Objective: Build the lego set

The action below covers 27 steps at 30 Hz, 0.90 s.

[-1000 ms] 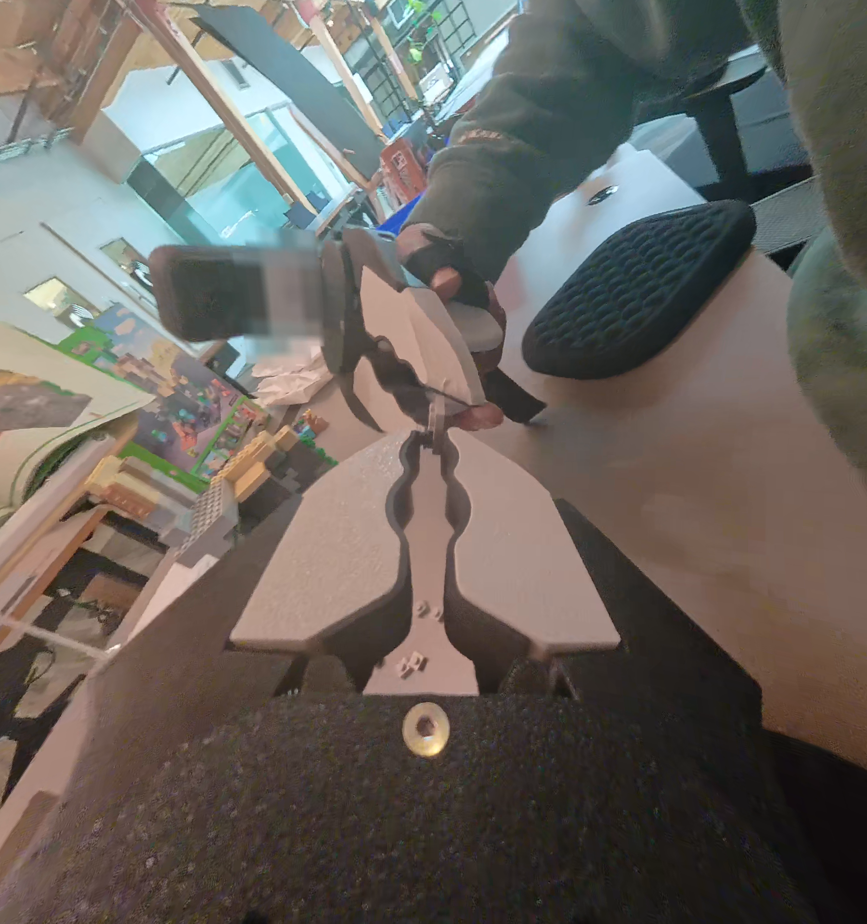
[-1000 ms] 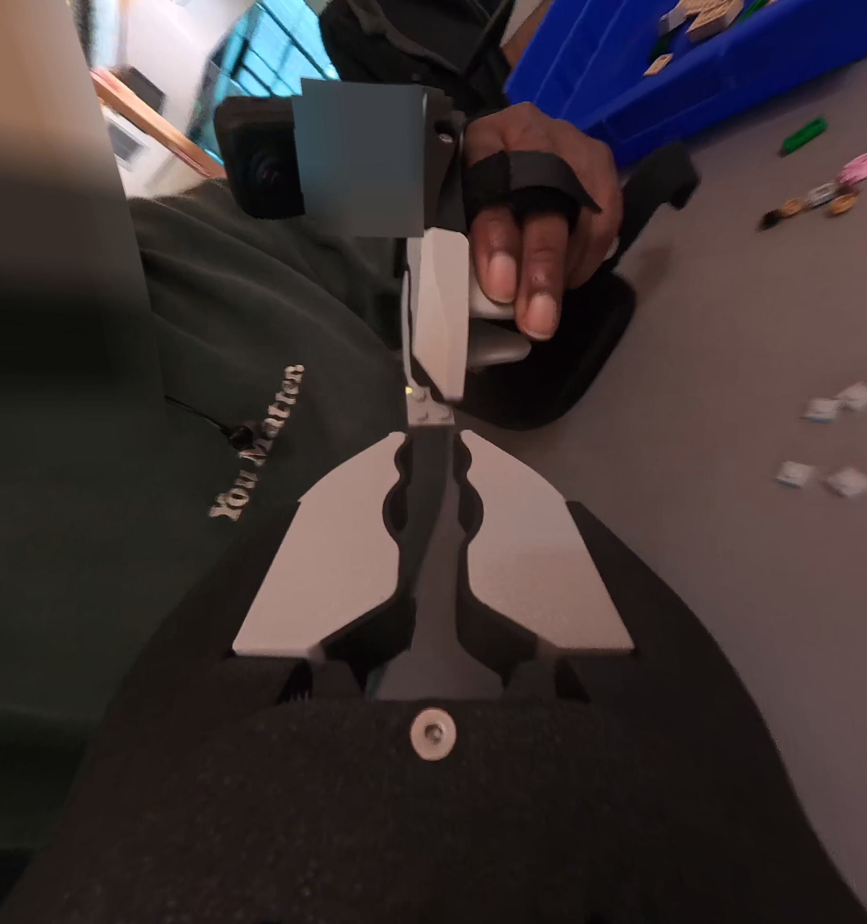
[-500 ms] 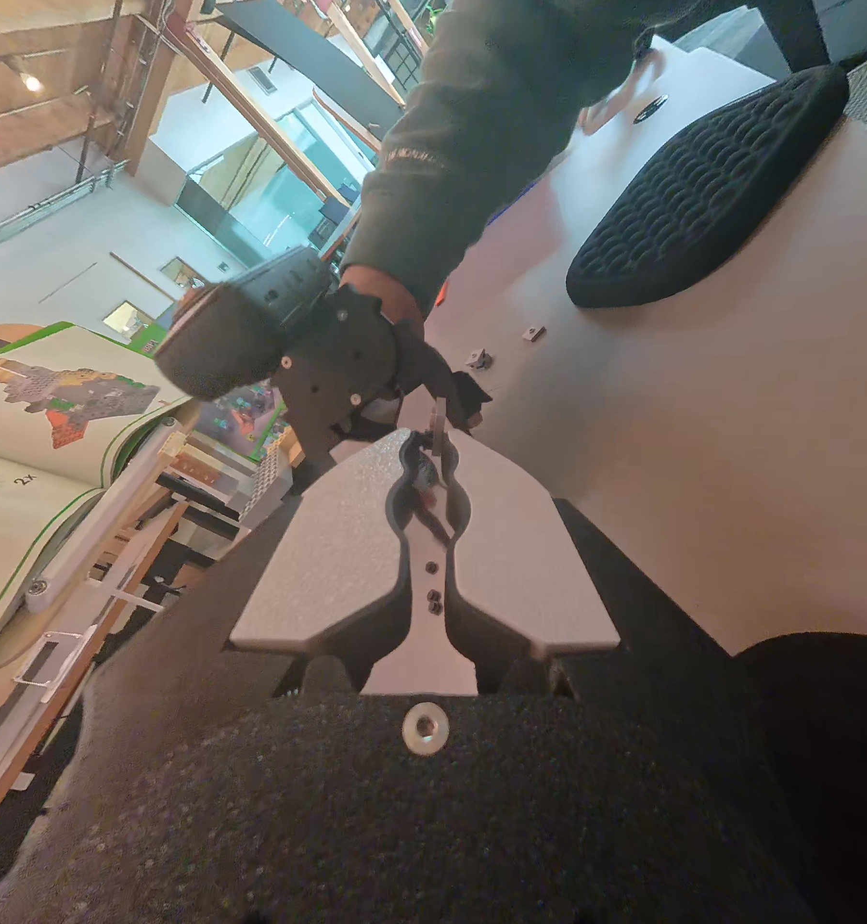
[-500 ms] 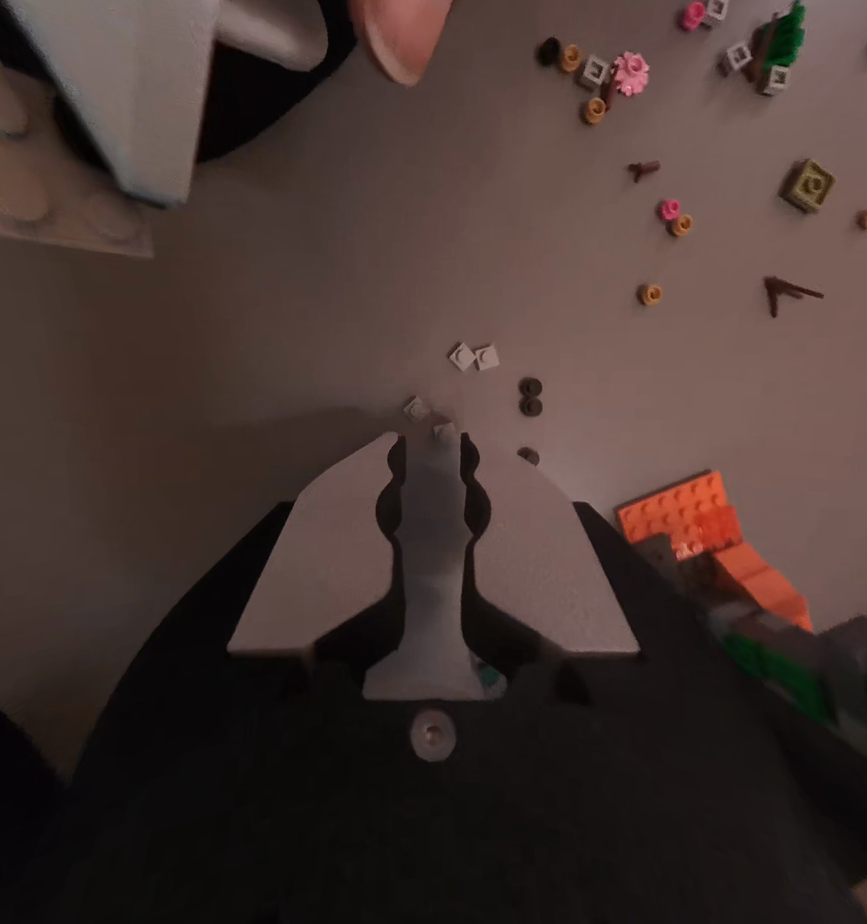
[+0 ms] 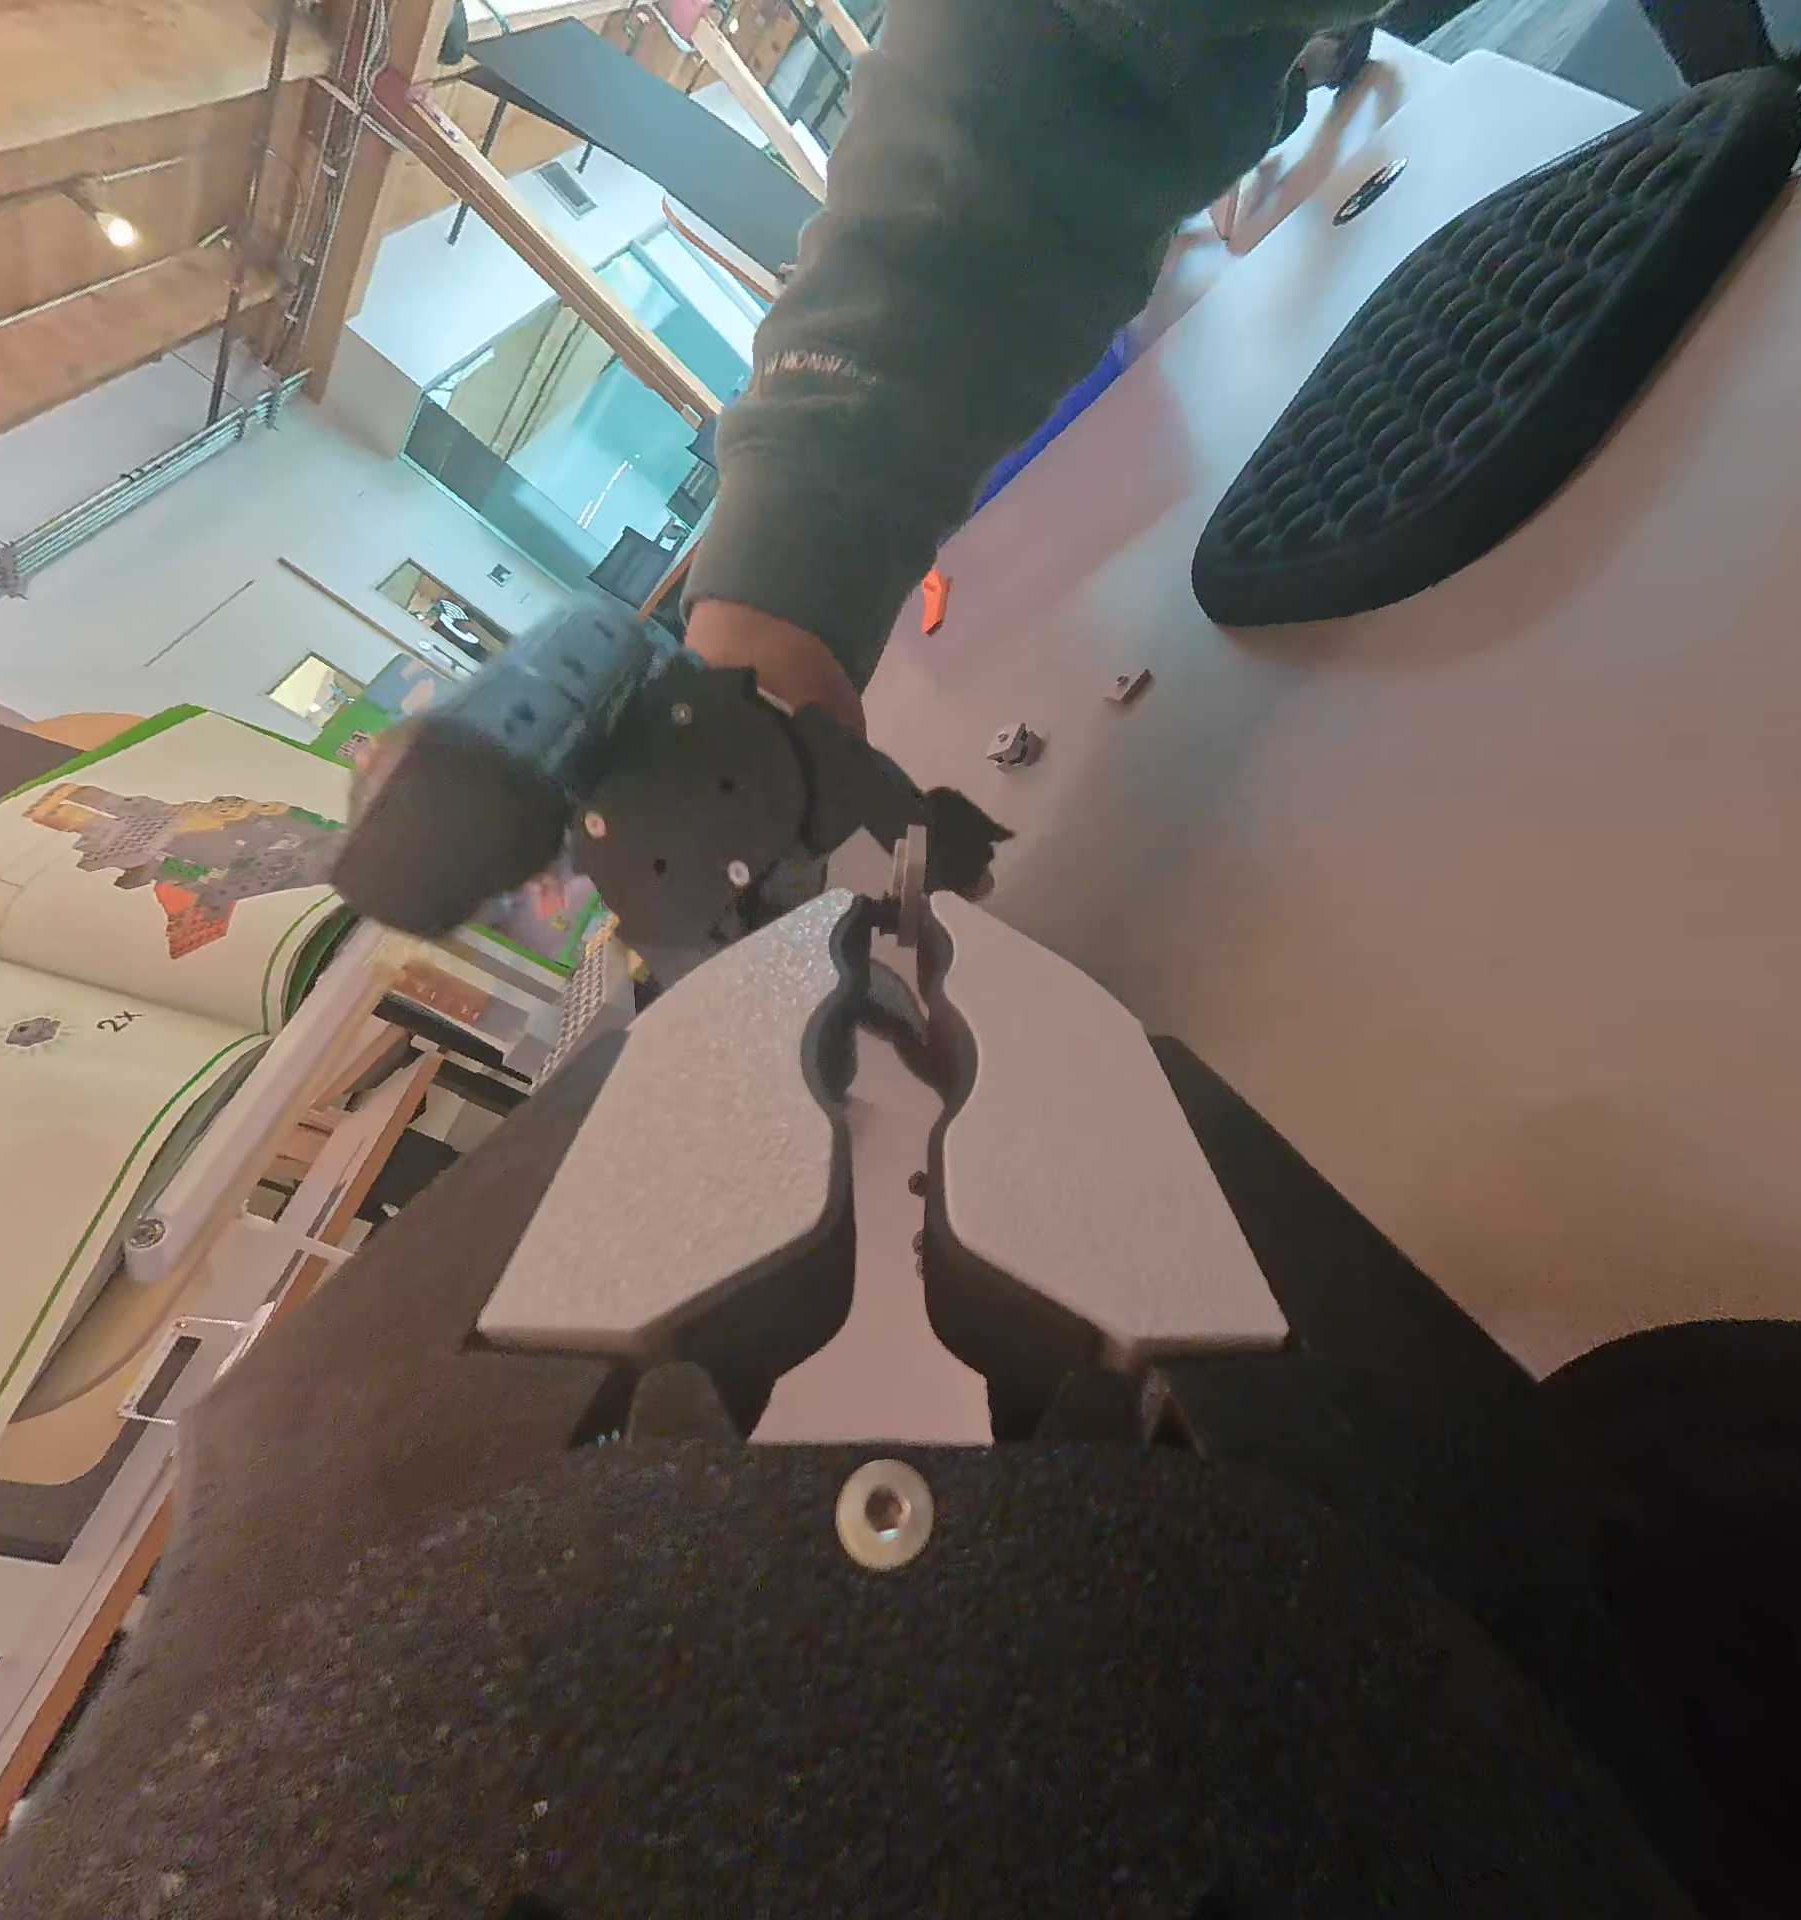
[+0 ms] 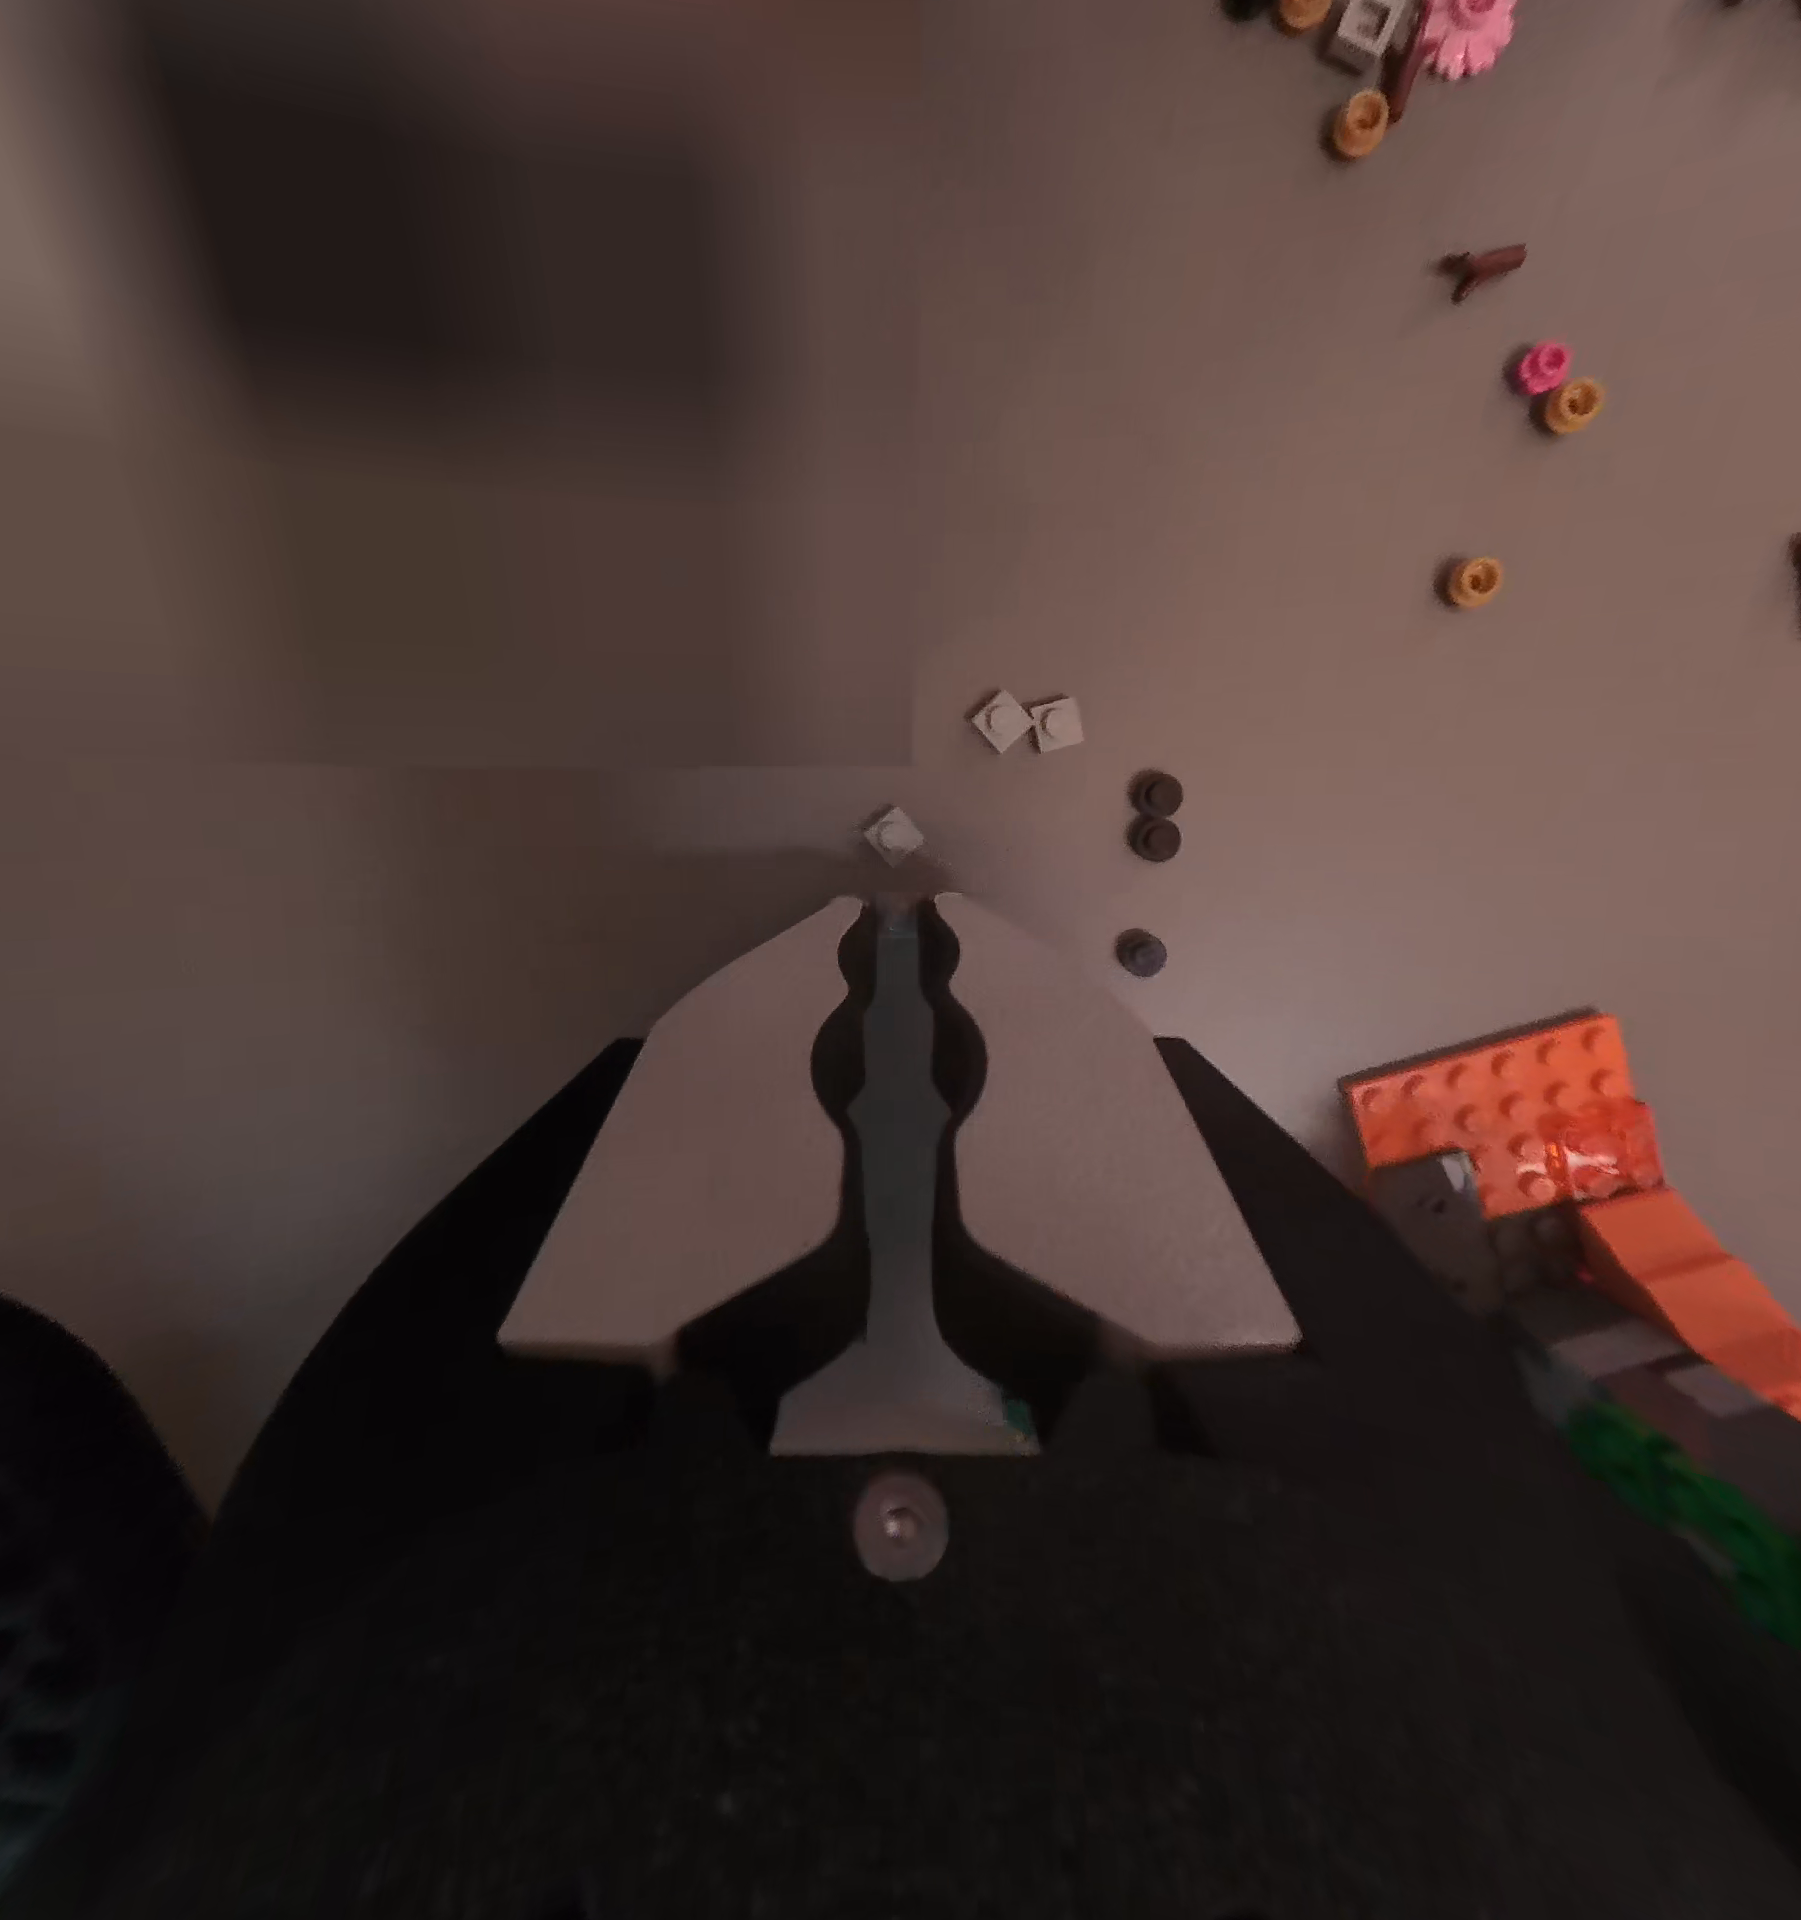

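Observation:
My left gripper point(image 5: 891, 909) is shut on a thin grey lego plate point(image 5: 911, 873), held edge-on above the table point(image 5: 1395, 987). The black body of the right gripper point(image 5: 688, 821) is just beyond it, pointing down at the table. In the right wrist view my right gripper point(image 6: 896, 914) is low over the table, its jaws drawn to a narrow gap with a small grey piece point(image 6: 898, 923) pinched between the tips. Another small grey plate point(image 6: 894, 836) lies just past the tips. The orange and grey build point(image 6: 1498, 1122) sits to the right.
Two small grey plates point(image 6: 1029, 720), dark round studs point(image 6: 1154, 816), tan rings point(image 6: 1472, 582) and pink flowers point(image 6: 1545, 366) are scattered on the table. A black wrist pad point(image 5: 1498, 343) lies at the far right. The open instruction booklet point(image 5: 96, 935) stands at the left. About 10 centimetres separates my left fingertips from my right.
My right gripper swung away from the left gripper's plate, went down to the table and narrowed its jaws around a small grey piece. My left gripper kept hold of its plate.

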Motion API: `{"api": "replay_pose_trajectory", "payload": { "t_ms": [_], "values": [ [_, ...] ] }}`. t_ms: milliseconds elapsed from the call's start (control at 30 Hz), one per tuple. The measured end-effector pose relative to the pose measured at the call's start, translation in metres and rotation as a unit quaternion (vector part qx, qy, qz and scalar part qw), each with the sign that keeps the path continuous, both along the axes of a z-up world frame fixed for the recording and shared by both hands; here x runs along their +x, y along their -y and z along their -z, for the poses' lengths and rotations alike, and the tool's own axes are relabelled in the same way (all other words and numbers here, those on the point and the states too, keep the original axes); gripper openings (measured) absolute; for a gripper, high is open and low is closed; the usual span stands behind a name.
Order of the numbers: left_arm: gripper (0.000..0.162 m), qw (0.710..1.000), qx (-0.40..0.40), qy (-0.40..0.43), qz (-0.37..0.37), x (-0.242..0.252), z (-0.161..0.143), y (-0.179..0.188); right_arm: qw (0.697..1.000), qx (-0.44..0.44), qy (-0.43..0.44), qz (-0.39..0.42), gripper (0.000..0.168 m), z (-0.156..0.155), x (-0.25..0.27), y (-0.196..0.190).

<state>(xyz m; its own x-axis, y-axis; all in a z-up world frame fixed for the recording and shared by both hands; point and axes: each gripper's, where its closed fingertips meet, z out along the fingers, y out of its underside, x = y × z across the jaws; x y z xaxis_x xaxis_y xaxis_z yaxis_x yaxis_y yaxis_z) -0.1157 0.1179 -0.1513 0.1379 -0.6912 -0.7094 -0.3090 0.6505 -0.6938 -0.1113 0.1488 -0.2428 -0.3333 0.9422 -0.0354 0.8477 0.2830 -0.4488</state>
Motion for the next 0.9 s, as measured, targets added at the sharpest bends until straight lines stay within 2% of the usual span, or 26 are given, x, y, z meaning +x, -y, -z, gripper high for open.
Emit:
{"api": "replay_pose_trajectory", "payload": {
  "t_ms": [200, 300, 567, 900],
  "values": [
    [0.008, 0.999, 0.027, -0.015, -0.016, 0.001, 0.004, -0.003, 0.994, -0.032, -0.097, -0.030, 0.007, -0.075, 0.001, 0.030],
    [0.008, 0.998, 0.051, -0.025, -0.032, 0.001, 0.004, -0.006, 0.992, -0.046, -0.109, -0.045, 0.007, -0.100, -0.003, 0.043],
    [0.008, 0.992, 0.106, -0.034, -0.065, -0.001, -0.005, -0.007, 0.995, -0.022, -0.084, -0.046, 0.007, -0.105, -0.014, 0.037],
    [0.008, 0.991, 0.109, -0.027, -0.079, -0.003, -0.012, -0.008, 0.996, 0.013, -0.081, -0.039, 0.010, -0.113, -0.019, 0.036]
  ]
}}
